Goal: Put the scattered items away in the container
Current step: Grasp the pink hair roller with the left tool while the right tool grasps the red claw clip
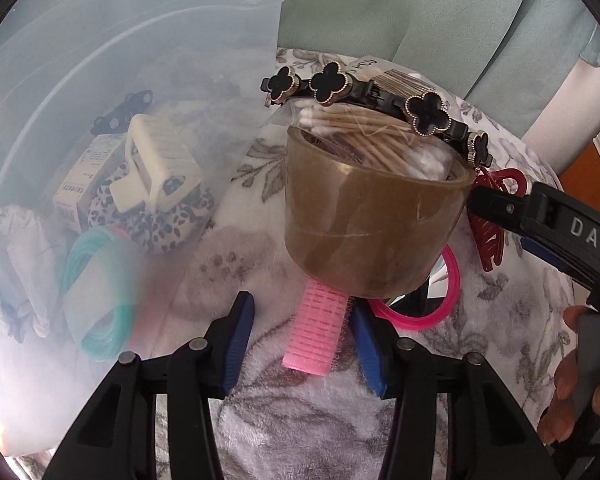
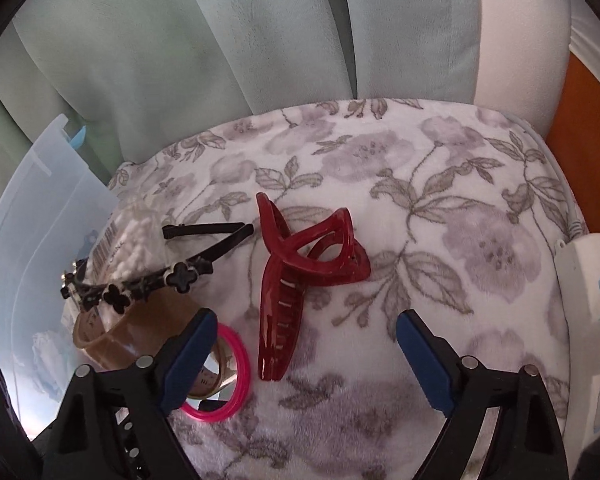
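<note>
Soft, even daylight; fisheye bending and dark corners in both views, the container (image 1: 80, 128) hazy and blurred.

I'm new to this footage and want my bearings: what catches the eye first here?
A dark red plastic claw hair clip lies mid-blanket, ahead of the right gripper's open fingers. A brown packing tape roll stands beside it, a black clover-studded headband across its top. A pink hair roller lies between the left gripper's fingers.
</note>
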`<state>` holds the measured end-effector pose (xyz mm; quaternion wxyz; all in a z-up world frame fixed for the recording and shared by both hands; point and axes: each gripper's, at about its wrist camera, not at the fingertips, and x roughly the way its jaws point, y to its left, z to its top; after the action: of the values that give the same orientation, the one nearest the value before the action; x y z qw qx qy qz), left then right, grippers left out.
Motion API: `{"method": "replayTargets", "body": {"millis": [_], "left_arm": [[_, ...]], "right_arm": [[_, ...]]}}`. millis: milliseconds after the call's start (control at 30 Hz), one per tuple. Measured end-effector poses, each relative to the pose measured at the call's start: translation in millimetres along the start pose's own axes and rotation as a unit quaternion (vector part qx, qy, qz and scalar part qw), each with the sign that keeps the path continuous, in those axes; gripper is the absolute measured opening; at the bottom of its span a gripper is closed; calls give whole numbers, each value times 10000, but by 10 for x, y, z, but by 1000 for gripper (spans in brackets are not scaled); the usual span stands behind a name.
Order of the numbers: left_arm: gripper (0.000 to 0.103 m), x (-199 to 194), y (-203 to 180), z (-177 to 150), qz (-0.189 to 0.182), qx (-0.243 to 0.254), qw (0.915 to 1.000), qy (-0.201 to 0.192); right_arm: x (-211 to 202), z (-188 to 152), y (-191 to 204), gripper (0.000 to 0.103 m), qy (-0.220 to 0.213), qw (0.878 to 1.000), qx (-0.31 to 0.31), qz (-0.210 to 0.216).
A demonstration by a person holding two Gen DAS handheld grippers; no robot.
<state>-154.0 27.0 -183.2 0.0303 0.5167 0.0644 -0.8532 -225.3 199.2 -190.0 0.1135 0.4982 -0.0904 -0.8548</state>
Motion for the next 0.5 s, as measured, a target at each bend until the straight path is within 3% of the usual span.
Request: {"method": "replayTargets", "body": {"millis": [300,500], "left_arm": [[48,37,29,41,-44,59,10000,-27],[40,38,42,56,-105,118,9999,-58]], "right_arm": [[222,188,6,81,-1,9997,-50,-219],[272,266,0,64,-54,9993,-41,-363]]}}
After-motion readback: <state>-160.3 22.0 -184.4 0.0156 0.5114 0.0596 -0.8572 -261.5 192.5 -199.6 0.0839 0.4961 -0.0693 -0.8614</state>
